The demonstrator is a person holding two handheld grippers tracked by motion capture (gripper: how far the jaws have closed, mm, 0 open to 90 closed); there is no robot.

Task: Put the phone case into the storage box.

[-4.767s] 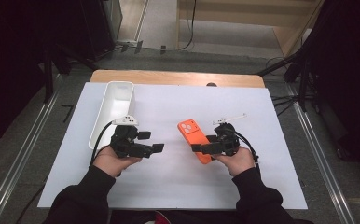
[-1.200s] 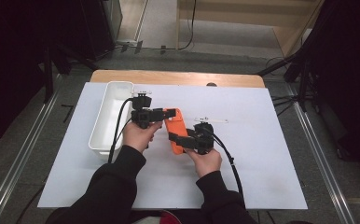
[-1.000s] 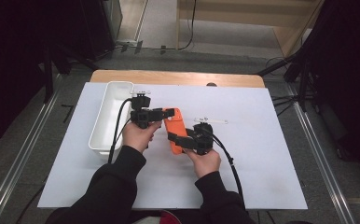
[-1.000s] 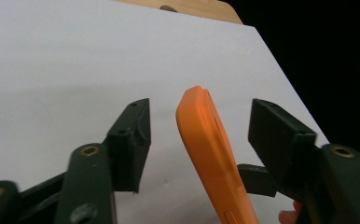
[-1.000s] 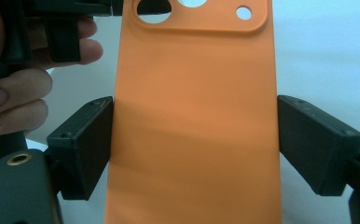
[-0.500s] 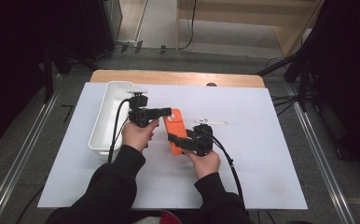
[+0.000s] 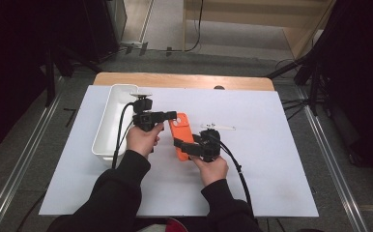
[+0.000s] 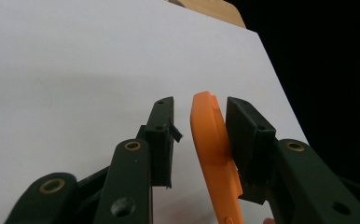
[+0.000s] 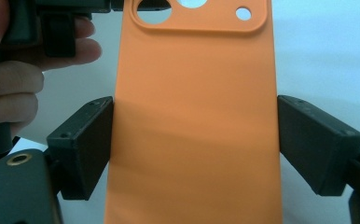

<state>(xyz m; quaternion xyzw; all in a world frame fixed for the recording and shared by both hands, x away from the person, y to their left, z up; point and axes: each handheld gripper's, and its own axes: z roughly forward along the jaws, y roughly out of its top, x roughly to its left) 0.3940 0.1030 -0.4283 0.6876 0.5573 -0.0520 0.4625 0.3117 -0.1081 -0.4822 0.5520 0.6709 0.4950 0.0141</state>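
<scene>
An orange phone case (image 7: 180,131) with camera cut-outs is held above the white sheet. My right gripper (image 7: 180,148) is shut across its width near the lower end; in the right gripper view both pads press the long edges of the case (image 9: 192,116). My left gripper (image 7: 173,116) reaches in from the left at the case's top end. Its jaws have just been closing with the case (image 8: 211,140) between them. The right pad (image 8: 245,135) lies against the case, and a gap remains at the left pad (image 8: 162,135).
A long white tray (image 7: 108,121) stands left of the hands. A small white piece (image 7: 218,127) lies on the sheet right of the case. The wooden table edge (image 7: 184,79) runs along the back. Black cables trail from both grippers.
Both hands have come from the front to the middle, the right one bringing the case leftward. The left gripper has reached the case's top end and its jaws have narrowed around it.
</scene>
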